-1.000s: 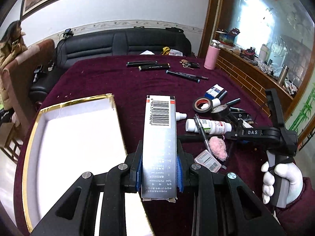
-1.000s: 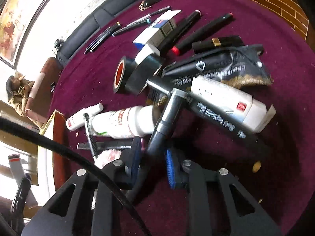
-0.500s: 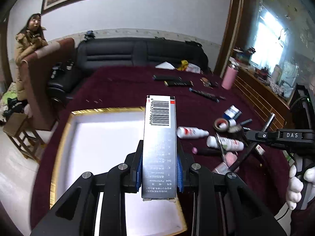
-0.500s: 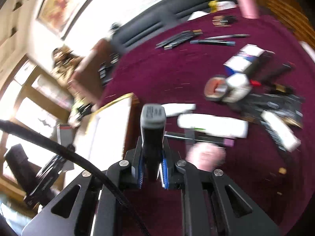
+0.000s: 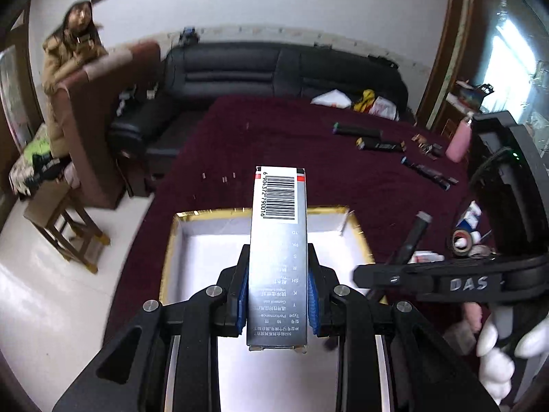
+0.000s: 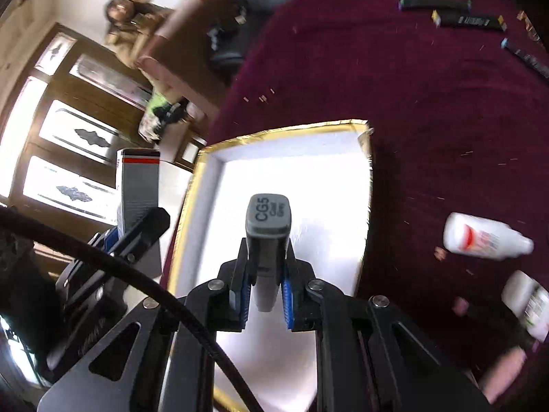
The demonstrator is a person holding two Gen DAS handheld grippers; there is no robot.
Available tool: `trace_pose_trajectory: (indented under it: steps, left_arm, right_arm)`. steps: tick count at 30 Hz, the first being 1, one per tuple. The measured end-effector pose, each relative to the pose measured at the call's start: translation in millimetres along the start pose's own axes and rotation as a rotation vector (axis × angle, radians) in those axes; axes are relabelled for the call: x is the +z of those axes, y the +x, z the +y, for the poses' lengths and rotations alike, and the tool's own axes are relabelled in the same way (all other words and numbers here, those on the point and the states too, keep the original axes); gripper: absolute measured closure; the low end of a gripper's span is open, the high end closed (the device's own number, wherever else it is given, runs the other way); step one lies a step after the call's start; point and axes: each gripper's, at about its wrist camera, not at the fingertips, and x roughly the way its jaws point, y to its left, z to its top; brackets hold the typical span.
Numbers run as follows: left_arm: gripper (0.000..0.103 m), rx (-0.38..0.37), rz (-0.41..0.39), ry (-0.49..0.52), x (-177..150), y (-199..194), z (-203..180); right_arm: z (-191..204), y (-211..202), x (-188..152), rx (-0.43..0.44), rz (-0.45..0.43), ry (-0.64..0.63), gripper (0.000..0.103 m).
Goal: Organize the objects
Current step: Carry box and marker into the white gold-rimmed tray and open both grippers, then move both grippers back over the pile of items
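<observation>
My left gripper [image 5: 277, 295] is shut on a long grey carton [image 5: 278, 240] with a barcode, held above the near part of the white tray [image 5: 206, 250] with a gold rim. My right gripper [image 6: 264, 292] is shut on a grey marker [image 6: 268, 226] whose cap reads CG5, and holds it over the same tray [image 6: 319, 178]. The right gripper also shows in the left wrist view [image 5: 384, 276], with the marker [image 5: 411, 240] above the tray's right edge. The left gripper and its carton [image 6: 137, 185] show at the left of the right wrist view.
The maroon tablecloth [image 5: 291, 144] carries white bottles [image 6: 483, 237], tape rolls [image 5: 461, 240], dark pens [image 5: 377, 144] and a pink flask [image 5: 459, 140] to the right of the tray. A black sofa [image 5: 274, 68], a brown chair and a seated person [image 5: 72, 44] are behind and left.
Both grippers have swung left from the clutter to over the tray. The right gripper closed on the marker, lifted it off the pile and carried it over the tray. The left still holds the carton.
</observation>
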Motion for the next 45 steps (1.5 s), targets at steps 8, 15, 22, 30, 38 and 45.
trace_pose_trajectory:
  steps: [8, 15, 22, 30, 38, 45]
  left_arm:
    - [0.080, -0.007, 0.118, -0.081, -14, 72, 28]
    - [0.080, -0.035, 0.152, -0.143, -23, 88, 43]
    - [0.079, -0.024, 0.162, -0.140, -20, 81, 42]
    - [0.064, -0.057, 0.010, -0.010, -33, 3, -22]
    - [0.055, -0.158, -0.014, 0.111, -49, -34, -108]
    - [0.055, -0.180, 0.012, 0.239, -70, -40, -170]
  right_arm:
    - [-1, 57, 40, -0.031, 0.031, 0.029, 0.089]
    - [3, 60, 45, -0.034, 0.000, 0.024, 0.063]
    - [1, 26, 42, -0.004, -0.082, 0.034, 0.062]
    - [1, -97, -20, -0.038, -0.300, -0.100, 0.054]
    - [-62, -160, -100, -0.147, -0.390, -0.037, 0.051]
    - [-110, -186, -143, -0.155, -0.405, 0.033, 0.051]
